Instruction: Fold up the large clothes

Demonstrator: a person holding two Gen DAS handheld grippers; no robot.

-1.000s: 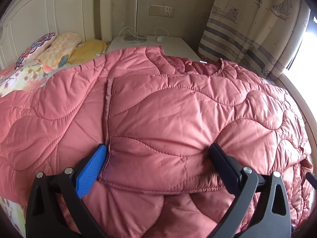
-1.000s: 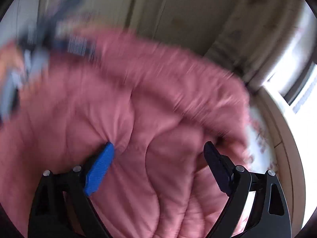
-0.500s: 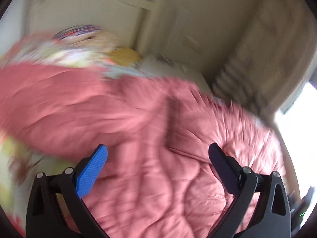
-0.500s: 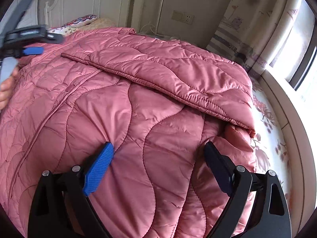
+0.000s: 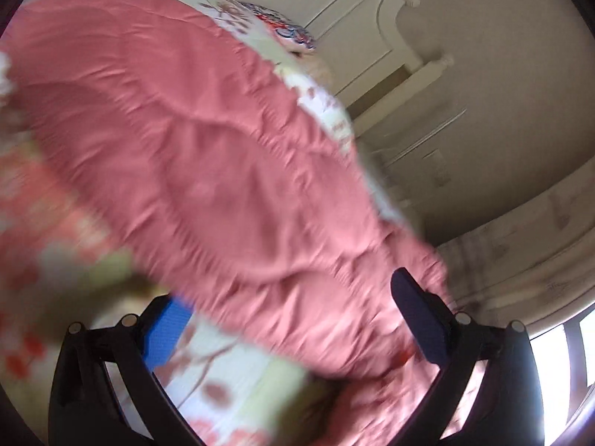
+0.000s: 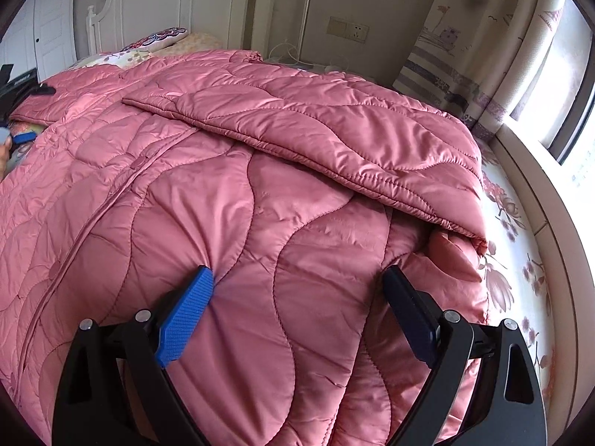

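Both tongs, left (image 5: pixel 293 319) and right (image 6: pixel 297 319), gape over the pink quilted coat (image 6: pixel 260 193).

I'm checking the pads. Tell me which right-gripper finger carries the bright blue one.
The right gripper's left finger: its textured pad is bright blue, while the right finger's pad is dark navy.

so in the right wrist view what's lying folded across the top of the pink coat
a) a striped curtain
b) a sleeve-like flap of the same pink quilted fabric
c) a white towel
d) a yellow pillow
b: in the right wrist view a flap of the same pink quilted fabric, with a stitched hem, lies folded over the pink coat on the bed, beyond the open right claw.
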